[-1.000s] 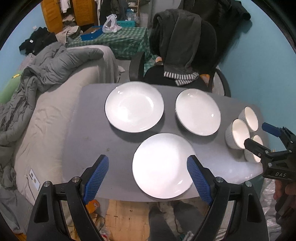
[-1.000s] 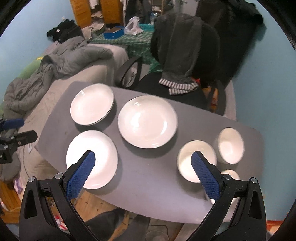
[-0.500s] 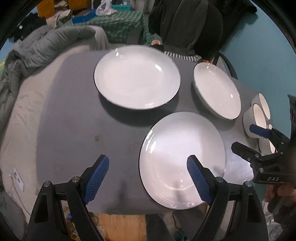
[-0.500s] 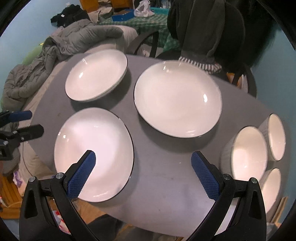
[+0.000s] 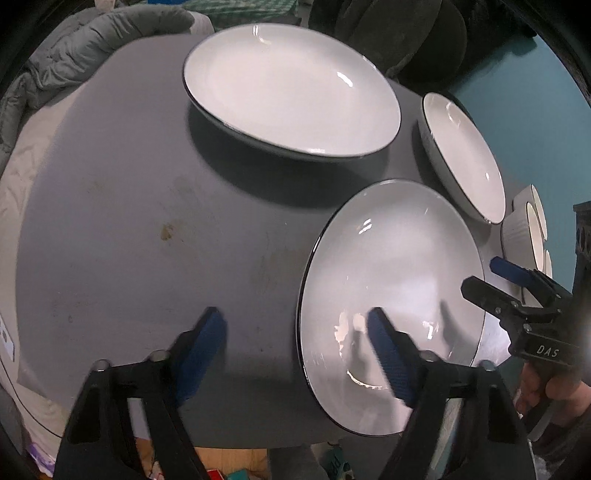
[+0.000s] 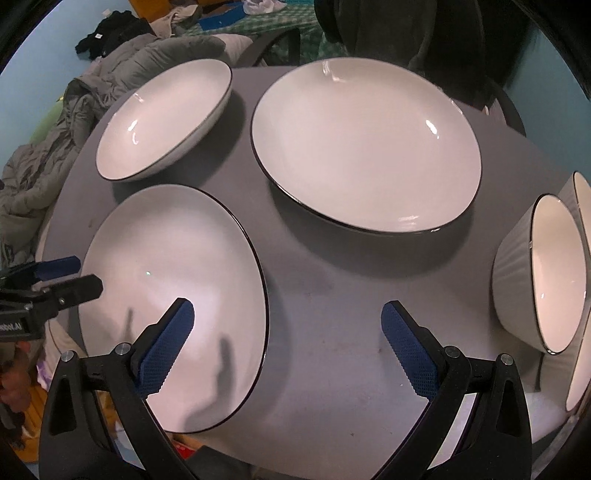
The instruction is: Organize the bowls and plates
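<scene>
Three white plates with dark rims lie on a grey table (image 5: 129,221): a near plate (image 5: 391,280) (image 6: 173,295), a far left plate (image 5: 291,88) (image 6: 166,118) and a far right plate (image 5: 465,155) (image 6: 365,144). Three white ribbed bowls (image 6: 543,273) (image 5: 524,225) cluster at the table's right end. My left gripper (image 5: 295,347) is open, low over the near plate's left rim, its right finger above the plate. My right gripper (image 6: 284,336) is open over the near plate's right rim and bare table.
A bed with grey bedding (image 6: 44,147) lies left of the table. A chair draped with dark clothes (image 6: 399,29) stands behind it. A teal wall (image 5: 517,81) is to the right. The table's front edge (image 6: 332,465) is just below the grippers.
Both grippers have moved down and forward toward the near plate; the table and dishes now fill the views. The left gripper has shifted left relative to the plate. Both stay open.
</scene>
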`<state>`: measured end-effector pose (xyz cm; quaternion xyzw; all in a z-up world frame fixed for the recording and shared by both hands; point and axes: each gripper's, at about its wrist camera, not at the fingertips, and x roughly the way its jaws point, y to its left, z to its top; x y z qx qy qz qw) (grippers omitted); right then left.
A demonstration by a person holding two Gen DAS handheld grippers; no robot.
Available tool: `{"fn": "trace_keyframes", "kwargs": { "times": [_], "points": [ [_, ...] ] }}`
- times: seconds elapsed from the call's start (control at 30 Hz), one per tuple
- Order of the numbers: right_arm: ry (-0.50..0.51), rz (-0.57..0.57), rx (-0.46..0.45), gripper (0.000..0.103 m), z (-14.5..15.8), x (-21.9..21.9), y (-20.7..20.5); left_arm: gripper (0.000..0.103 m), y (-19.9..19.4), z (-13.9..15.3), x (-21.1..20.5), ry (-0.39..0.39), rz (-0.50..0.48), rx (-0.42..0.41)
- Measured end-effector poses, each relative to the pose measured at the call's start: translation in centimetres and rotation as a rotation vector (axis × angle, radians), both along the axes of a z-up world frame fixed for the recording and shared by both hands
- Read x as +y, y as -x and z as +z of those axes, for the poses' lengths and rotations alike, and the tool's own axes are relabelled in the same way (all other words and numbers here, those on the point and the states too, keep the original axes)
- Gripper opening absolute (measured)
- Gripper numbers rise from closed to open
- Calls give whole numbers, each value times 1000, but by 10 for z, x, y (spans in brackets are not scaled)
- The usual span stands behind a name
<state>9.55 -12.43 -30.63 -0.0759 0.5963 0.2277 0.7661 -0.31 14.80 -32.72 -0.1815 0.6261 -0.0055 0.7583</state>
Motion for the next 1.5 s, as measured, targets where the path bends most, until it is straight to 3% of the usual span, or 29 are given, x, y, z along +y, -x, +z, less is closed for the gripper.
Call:
{"fn": "trace_keyframes", "kwargs": {
  "times": [0.1,0.27,0.33,0.4,0.43,0.53,0.6,0.73,0.97,1.5],
  "points": [
    [-9,6,18,90,-4,2,0,62,-2,0,-4,13,-18,-12],
    [-23,27,47,70,-9,6,1,56,-8,-2,-10,56,-47,-14],
    [-18,38,54,59,-11,8,1,45,-11,-4,-11,103,-61,-10],
    [-7,49,43,50,-10,10,3,41,-12,-5,-8,112,-71,-8],
    [1,53,39,44,-9,11,3,30,-14,-6,-9,126,-86,1],
    [-15,64,60,29,-9,12,6,23,-17,-8,-11,114,-104,13],
    [-21,57,73,29,-10,11,5,16,-18,-10,-14,95,-110,24],
    [-31,32,96,25,-10,6,4,14,-21,-12,-17,96,-93,44],
    [-89,-8,173,18,-13,-6,5,15,-16,-12,-22,81,-92,67],
    [-95,3,188,15,9,17,4,15,-14,12,-11,71,-49,79]
  ]
}}
